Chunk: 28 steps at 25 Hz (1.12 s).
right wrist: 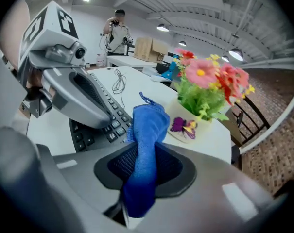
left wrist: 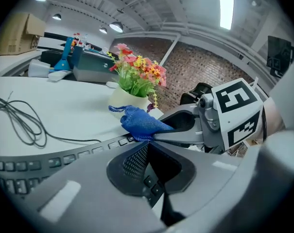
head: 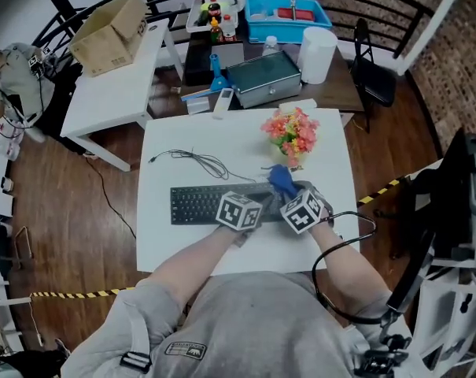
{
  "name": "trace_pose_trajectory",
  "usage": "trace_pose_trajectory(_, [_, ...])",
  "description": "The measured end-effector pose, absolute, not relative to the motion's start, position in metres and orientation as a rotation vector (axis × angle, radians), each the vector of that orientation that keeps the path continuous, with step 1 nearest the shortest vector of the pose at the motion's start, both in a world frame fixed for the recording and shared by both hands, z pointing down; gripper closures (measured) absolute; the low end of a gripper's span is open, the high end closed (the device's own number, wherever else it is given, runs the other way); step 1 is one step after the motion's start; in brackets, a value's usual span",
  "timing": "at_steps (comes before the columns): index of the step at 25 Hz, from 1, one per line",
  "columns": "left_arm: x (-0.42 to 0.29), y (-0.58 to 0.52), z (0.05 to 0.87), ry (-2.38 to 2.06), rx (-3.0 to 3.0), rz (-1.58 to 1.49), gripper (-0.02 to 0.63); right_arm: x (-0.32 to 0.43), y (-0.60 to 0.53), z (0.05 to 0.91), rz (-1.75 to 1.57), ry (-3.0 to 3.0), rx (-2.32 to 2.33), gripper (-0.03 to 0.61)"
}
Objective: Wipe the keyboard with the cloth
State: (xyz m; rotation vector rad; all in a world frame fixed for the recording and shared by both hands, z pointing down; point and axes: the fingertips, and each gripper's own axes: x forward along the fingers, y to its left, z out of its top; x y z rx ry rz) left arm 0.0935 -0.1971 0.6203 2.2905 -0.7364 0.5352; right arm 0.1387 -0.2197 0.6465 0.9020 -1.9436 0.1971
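Note:
A black keyboard (head: 194, 204) lies across the white table (head: 324, 235). My right gripper (head: 289, 192) is shut on a blue cloth (head: 282, 180), which sticks out past its tips over the keyboard's right end. In the right gripper view the cloth (right wrist: 149, 125) runs up between the pads, above the keys (right wrist: 95, 130). My left gripper (head: 256, 196) sits close beside it on the left, low over the keyboard. Its jaws are together with nothing between them (left wrist: 146, 147). In the left gripper view the cloth (left wrist: 139, 122) hangs from the right gripper's tip, just ahead of my left jaws.
A pot of flowers (head: 291, 132) stands just behind the cloth. The keyboard's cable (head: 194, 161) loops on the table behind the keys. Further back are a grey case (head: 265, 77), a white roll (head: 316, 53), a blue bin (head: 289, 14) and a cardboard box (head: 108, 34). A person stands far left.

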Motion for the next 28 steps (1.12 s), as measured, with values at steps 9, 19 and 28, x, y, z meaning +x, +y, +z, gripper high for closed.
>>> trace_pose_trajectory(9, [0.111,-0.195,0.621,-0.727,2.293,0.536,0.62,0.164,-0.22,0.644,0.198,-1.912,0.925,0.471])
trace_pose_trajectory(19, [-0.007,-0.193,0.617,-0.968,2.203,0.452,0.62,0.03,-0.211,0.638,0.091,-2.04,0.712,0.471])
trace_pose_trajectory(28, [-0.165,-0.165,0.619,-1.255,2.04,0.381,0.62,-0.141,-0.189,0.627,-0.028,-2.187,0.457,0.471])
